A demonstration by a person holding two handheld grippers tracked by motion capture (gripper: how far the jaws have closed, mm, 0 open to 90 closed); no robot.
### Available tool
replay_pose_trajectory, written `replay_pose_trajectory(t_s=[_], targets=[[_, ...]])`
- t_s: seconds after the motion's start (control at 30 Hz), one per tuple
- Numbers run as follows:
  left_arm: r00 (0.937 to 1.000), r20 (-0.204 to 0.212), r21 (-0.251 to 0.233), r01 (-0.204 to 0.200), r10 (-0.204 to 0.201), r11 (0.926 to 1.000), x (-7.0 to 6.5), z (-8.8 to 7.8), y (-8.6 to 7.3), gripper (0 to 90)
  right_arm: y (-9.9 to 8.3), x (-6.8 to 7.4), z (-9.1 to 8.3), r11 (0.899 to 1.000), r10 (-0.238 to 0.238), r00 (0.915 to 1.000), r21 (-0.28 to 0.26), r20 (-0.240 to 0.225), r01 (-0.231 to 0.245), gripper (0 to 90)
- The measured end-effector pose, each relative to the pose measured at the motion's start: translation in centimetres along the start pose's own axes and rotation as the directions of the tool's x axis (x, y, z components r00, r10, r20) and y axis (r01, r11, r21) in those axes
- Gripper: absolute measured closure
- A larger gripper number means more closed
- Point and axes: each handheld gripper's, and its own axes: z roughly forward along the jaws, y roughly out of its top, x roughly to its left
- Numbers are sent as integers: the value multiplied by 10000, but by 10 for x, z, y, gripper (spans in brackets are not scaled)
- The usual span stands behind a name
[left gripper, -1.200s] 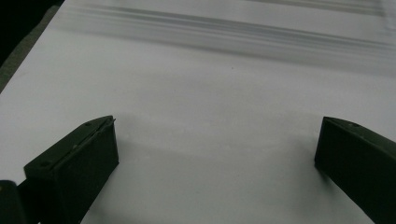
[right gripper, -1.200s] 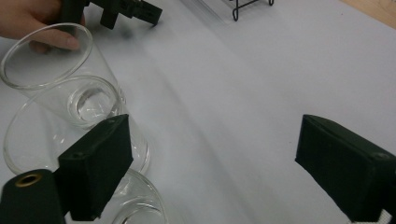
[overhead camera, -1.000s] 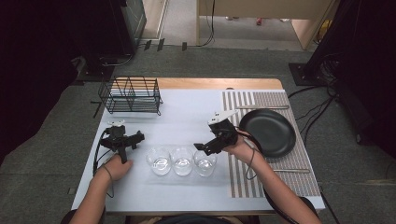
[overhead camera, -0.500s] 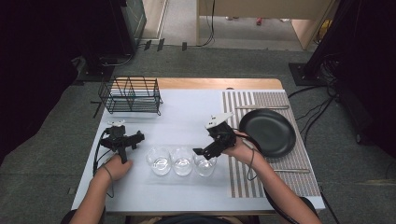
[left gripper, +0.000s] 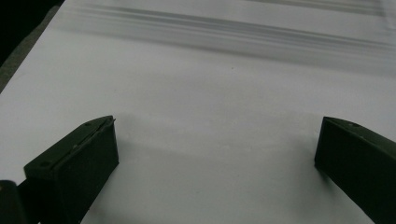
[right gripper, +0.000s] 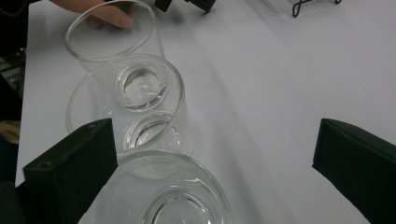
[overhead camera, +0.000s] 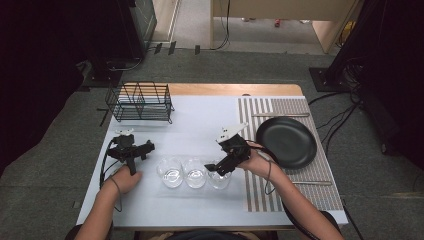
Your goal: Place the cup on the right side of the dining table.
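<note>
Three clear glasses stand in a row at the near edge of the tabletop [overhead camera: 200,120], touching or nearly touching. That packing matters: there's no side gap to slip a jaw into.

Right glass [overhead camera: 218,177] is the one in play. Right tool [overhead camera: 216,169] hangs over it, tilted down and leftward, jaws spread wide with nothing between them. In the right gripper view the glass rim [right gripper: 173,186] sits at the bottom edge by one jaw and the other jaw is out over bare tabletop, so my read is it's lining up to come down with one jaw inside the rim or to straddle the free right side. It's not centred yet; I can't tell whether the jaw already touches glass.

Middle glass [overhead camera: 195,172] and left glass [overhead camera: 171,171] sit just beside it. A push sideways would likely knock the whole row.

Left tool [overhead camera: 134,150] is parked left of the row, well clear of the glasses, hand resting on the tabletop. Jaws wide apart and holding nothing; the left gripper view has just bare white surface between them. Looks like it's waiting.

Right of the glasses: a striped placemat [overhead camera: 280,107] with a black plate [overhead camera: 286,141] on it, probably laid as a place setting.

Far left: an empty black wire rack [overhead camera: 140,102], a plausible destination for the glasses, though nothing confirms it.
</note>
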Motion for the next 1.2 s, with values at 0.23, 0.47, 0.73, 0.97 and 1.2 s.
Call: replay_pose_trajectory(t_s=[0.23,0.47,0.73,0.97,1.2], targets=[[10000,-2,2,0,0,10000,0,0,0,0,-1,3,2,9997,-230,9993,19,-297,231,0],[10000,-2,3,-2,2,10000,0,0,0,0,-3,6,5,9981,-569,9975,203,-417,578,0],[10000,0,1,0,0,10000,0,0,0,0,-5,9,9,9959,-831,9940,304,-708,855,0],[10000,1,2,0,0,10000,0,0,0,0,-9,12,11,9918,-1168,9883,407,-976,1212,0],[10000,0,1,1,-1,10000,0,0,0,0,-12,13,13,9899,-1318,9842,372,-1180,1370,6]])
